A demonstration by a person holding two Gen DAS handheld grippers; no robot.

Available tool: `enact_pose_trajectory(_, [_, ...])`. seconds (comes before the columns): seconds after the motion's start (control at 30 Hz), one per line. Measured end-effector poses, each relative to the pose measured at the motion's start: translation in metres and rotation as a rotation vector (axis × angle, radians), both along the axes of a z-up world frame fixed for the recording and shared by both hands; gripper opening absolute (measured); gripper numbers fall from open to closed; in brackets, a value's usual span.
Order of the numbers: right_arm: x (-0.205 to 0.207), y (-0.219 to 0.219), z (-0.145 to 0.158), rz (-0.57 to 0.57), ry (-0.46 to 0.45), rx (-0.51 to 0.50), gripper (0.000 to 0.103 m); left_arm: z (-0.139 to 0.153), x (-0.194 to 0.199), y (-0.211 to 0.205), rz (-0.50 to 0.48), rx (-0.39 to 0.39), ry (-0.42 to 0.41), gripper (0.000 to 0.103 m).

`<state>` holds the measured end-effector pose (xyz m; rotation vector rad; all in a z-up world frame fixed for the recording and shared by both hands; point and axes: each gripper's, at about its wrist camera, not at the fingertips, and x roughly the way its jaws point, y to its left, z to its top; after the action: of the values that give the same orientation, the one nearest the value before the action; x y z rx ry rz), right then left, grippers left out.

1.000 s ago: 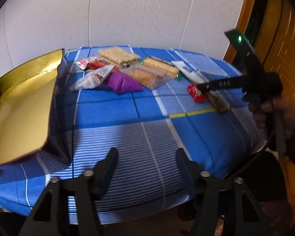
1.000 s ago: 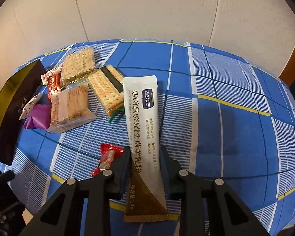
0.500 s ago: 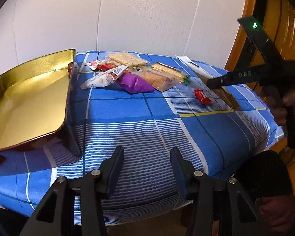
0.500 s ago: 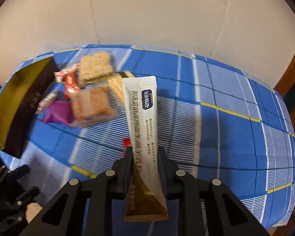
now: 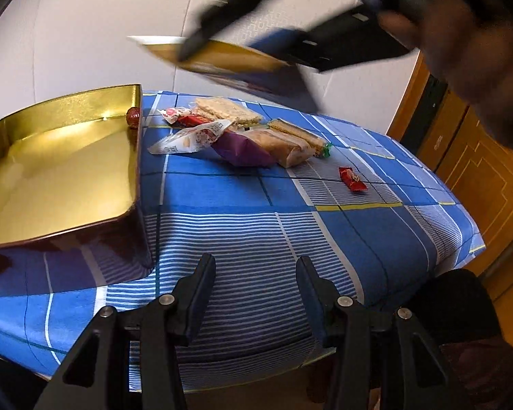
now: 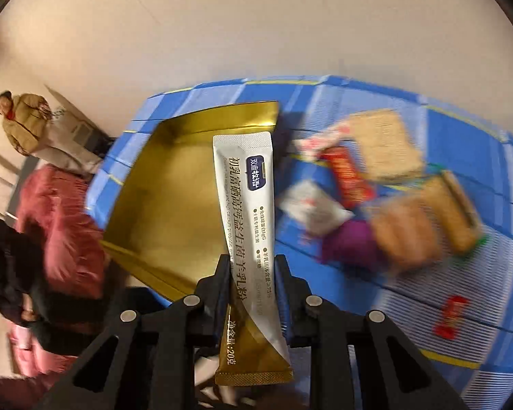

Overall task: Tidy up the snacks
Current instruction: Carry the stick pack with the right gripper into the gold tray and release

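Gold-lined tin waited empty while a milk-powder sachet rode in over it.

R gripper [image 6: 253,273] was clamped on the sachet [image 6: 244,201] near its lower end, so the long pack hung out front, above the tin [image 5: 68,157] at the table's [image 5: 256,232] left edge; prob. heading inside. L gripper [image 5: 254,273] hovered by the near edge, jaws apart w/ nothing btwn, ready for another pick. Biscuit packs [image 5: 284,140] & purple pouch [image 5: 241,148] sat twd the far edge, red candy [image 5: 352,179] nearer the right edge.

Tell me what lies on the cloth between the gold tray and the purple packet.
In the left wrist view, a white snack packet lies between the gold tray and the purple packet; otherwise bare blue cloth.
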<state>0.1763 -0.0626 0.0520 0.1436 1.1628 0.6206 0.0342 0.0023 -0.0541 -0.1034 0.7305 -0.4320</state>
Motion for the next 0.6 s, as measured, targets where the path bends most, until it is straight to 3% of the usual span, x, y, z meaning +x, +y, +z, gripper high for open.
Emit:
enact_pose_trajectory(0.23, [0.025,0.047,-0.017,-0.028,0.114,0.082,0.025,0.000,-0.001,0.005,0.004,-0.022,0.004,0.050])
enact_pose_trajectory(0.43, [0.035,0.070,-0.026,-0.071,0.090,0.026,0.034,0.000,0.000,0.011,0.011,-0.044,0.010,0.050])
enact_pose_trajectory(0.6, [0.033,0.067,-0.022,-0.087,0.033,0.032,0.035,0.000,0.000,0.008,0.009,-0.031,0.003,0.050])
